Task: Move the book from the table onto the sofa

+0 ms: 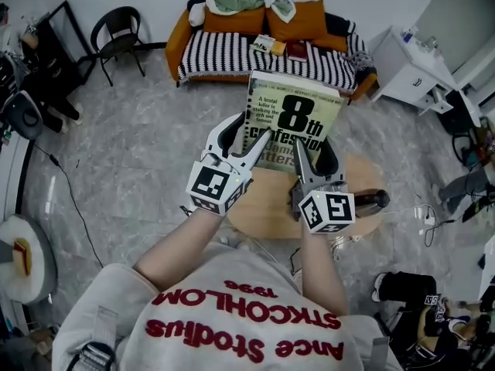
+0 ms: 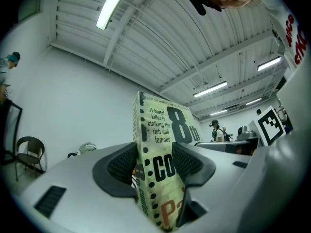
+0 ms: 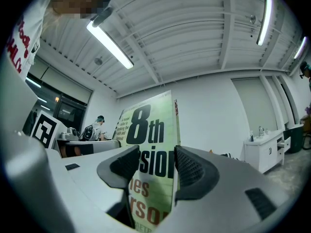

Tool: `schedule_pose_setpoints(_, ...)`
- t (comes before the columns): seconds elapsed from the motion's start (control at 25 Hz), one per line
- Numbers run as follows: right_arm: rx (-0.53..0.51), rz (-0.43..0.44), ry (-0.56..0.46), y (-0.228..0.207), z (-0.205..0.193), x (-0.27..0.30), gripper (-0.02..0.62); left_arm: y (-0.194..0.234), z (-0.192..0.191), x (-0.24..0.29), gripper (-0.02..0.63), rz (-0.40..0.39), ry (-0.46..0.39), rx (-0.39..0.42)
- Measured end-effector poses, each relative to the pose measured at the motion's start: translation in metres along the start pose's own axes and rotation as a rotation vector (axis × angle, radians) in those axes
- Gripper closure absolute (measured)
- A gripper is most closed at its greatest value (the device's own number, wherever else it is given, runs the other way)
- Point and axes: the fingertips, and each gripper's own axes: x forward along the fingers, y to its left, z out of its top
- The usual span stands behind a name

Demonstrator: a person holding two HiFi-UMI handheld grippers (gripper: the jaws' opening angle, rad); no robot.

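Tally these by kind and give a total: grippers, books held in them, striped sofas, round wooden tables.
book: 1
grippers, left gripper and right gripper, both shut on the book: 2
sofa: 1
table: 1
Total: 5

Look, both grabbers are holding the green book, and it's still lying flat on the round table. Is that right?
Not quite. The book is not lying on the round table. The head view shows it lifted off the table and held up in the air. The rest is right: the left gripper and the right gripper both hold it.
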Motion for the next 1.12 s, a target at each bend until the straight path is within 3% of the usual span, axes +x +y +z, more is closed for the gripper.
schedule_pose_setpoints(0.32, 0.004, 0.033, 0.003, -0.002, 0.001, -0.005, 0.341, -0.007, 0.001, -0.004, 0.374, 0.032, -0.017, -0.008)
schedule_pose_setpoints(0.56, 0.014, 0.104, 0.0, 0.001, 0.0, -0.004, 0.341, -0.009, 0.003, -0.013, 0.374, 0.104, -0.03, 0.02)
schedule_pose_setpoints(0.76, 0.024, 0.202, 0.002, 0.024, -0.006, 0.007, 0.341, 0.005, 0.002, -0.037, 0.374, 0.217, -0.034, 0.025)
schedule_pose_setpoints(1.12, 0.098, 0.423, 0.009, 0.11, -0.015, 0.047, 0.341, 0.062, 0.02, -0.109, 0.374, 0.446, -0.029, 0.083)
